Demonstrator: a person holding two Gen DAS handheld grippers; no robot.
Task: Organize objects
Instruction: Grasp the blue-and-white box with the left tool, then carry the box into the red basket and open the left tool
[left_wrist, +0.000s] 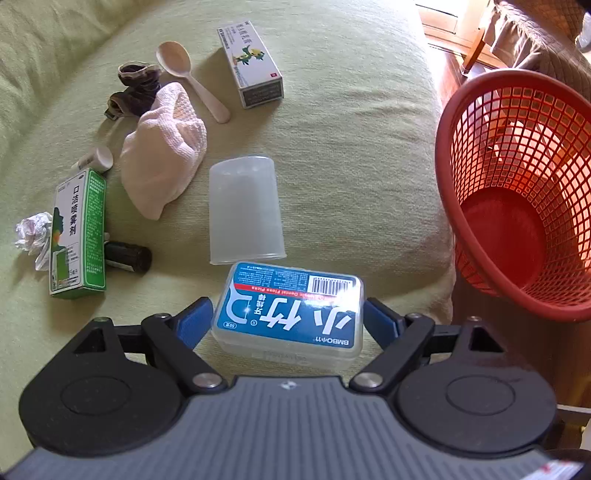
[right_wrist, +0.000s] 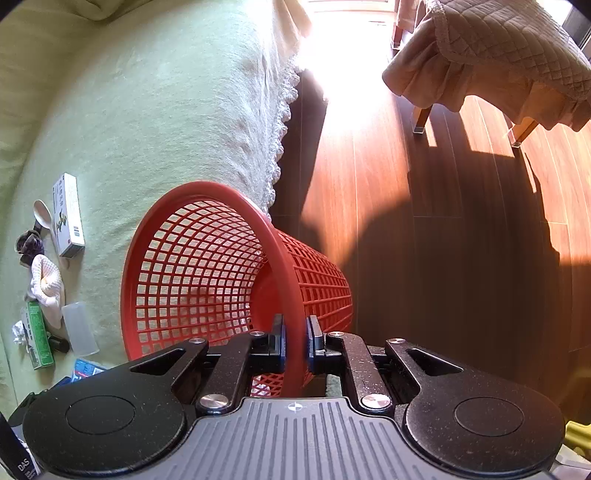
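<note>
I had the left tool (left_wrist: 288, 317) spread around the dental floss pick box (left_wrist: 290, 314) at the lower centre of the frame, its blue pads (left_wrist: 194, 321) flanking the box's 2 short ends; whether they already touched it I could not tell. The right tool (right_wrist: 295, 341) was pinching the rim of the red mesh basket (right_wrist: 207, 266), holding it tilted against the edge of the green bed cover (left_wrist: 351, 147).

I judged the job barely begun: the basket looked empty. Left out on the bed were the translucent cup (left_wrist: 245, 210) just above the floss box, a white knitted cloth (left_wrist: 162, 151), a pale spoon (left_wrist: 184, 70), a dark bundle of fabric (left_wrist: 135, 90), 2 medicine boxes (left_wrist: 79, 232) (left_wrist: 251, 64), a small white tube (left_wrist: 98, 158), a dark bottle (left_wrist: 129, 256) and crumpled paper (left_wrist: 33, 234) at the left edge.
</note>
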